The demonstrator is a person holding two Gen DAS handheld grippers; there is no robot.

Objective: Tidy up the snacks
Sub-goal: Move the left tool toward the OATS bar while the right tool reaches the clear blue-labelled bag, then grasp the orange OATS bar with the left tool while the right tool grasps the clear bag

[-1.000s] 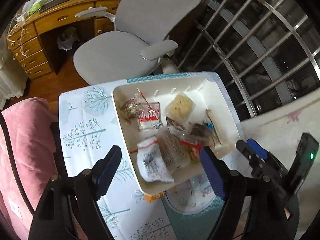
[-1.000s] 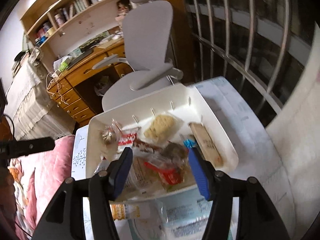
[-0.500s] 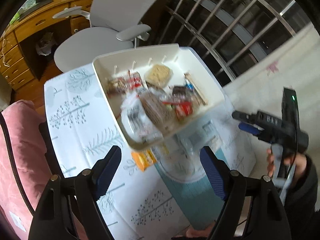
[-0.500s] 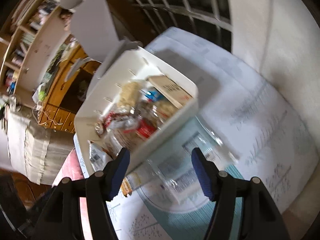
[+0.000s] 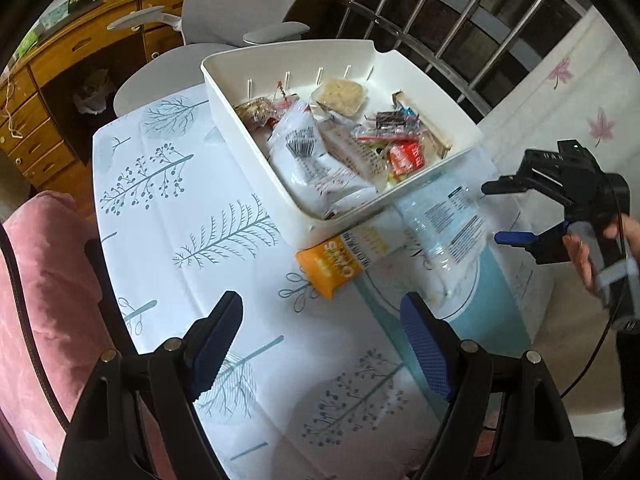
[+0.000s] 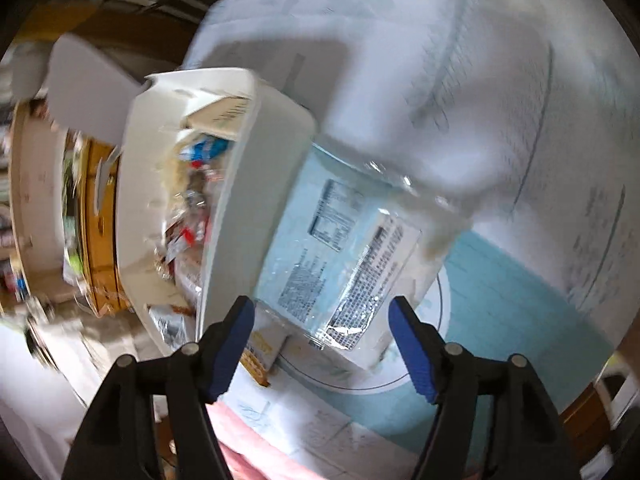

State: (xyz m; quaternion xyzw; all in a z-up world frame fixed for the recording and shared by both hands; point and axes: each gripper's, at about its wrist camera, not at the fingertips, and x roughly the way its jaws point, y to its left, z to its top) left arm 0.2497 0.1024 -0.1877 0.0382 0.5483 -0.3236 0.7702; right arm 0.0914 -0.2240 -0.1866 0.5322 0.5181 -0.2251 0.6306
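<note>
A white bin (image 5: 256,148) full of wrapped snacks stands on the tree-print tablecloth (image 5: 192,208). Its near corner rests on an orange packet (image 5: 336,266), and a clear labelled packet (image 5: 448,220) lies beside that. My left gripper (image 5: 320,322) hangs open over bare cloth, short of the orange packet. A hand holds my right gripper (image 5: 502,214) at the right, close to the clear packet. In the blurred right wrist view, the right gripper (image 6: 322,334) has its jaws opening with nothing gripped. The clear packet (image 6: 348,260), the bin (image 6: 256,208) and the orange packet (image 6: 262,356) lie just beyond its fingertips.
A pink cushion (image 5: 44,288) borders the table's left side. Behind the bin are a grey office chair (image 5: 240,4) and a wooden desk with drawers (image 5: 48,92). Metal window bars (image 5: 460,16) run along the back right. A floral cloth (image 5: 568,92) lies at the right.
Both grippers have drawn back from the bin and sunk toward the table. The right gripper has rolled and its jaws stand wider. The orange and clear packets have come into view.
</note>
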